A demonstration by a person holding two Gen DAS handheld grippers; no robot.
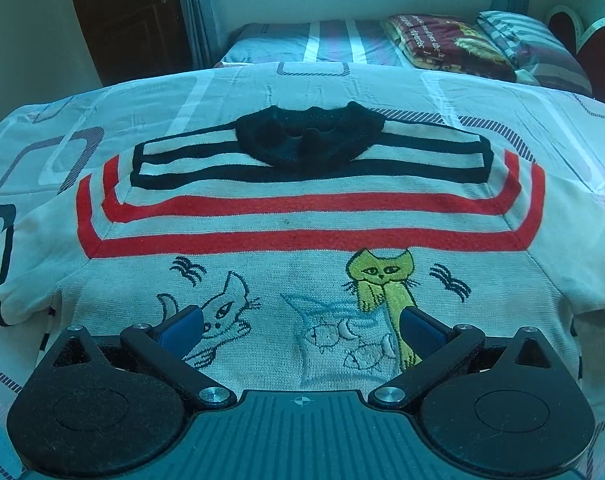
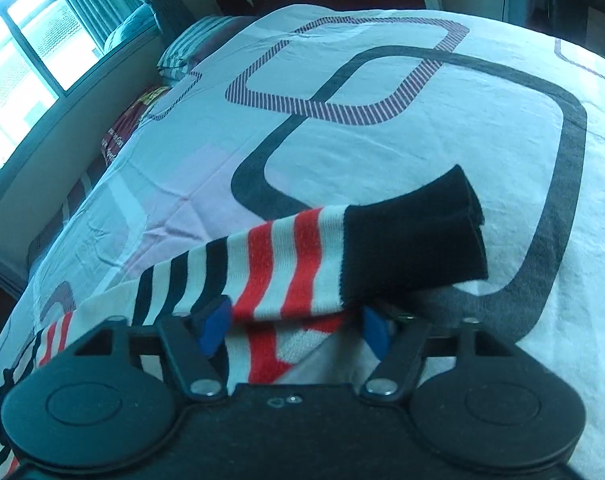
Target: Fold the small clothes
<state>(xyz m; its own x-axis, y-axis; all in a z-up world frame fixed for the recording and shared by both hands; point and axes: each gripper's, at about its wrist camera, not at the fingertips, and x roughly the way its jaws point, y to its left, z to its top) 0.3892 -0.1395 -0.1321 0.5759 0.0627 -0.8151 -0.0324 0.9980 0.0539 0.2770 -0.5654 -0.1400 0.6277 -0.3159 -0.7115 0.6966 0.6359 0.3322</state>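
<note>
The right gripper [image 2: 294, 330] has its blue pads [image 2: 214, 330] around the striped sleeve [image 2: 302, 264], seemingly closed on it, probably to fold it inward. The left gripper [image 1: 300, 326] hangs wide open, holding nothing, over the sweater [image 1: 302, 220] spread flat mid-frame on the bedsheet [image 2: 382, 152]. The hem is hidden.

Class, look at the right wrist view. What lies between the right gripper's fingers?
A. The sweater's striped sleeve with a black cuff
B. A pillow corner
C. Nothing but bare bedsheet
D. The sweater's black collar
A: the right gripper has the striped sleeve draped between its fingers, with the black cuff pointing away over the bedsheet.
</note>
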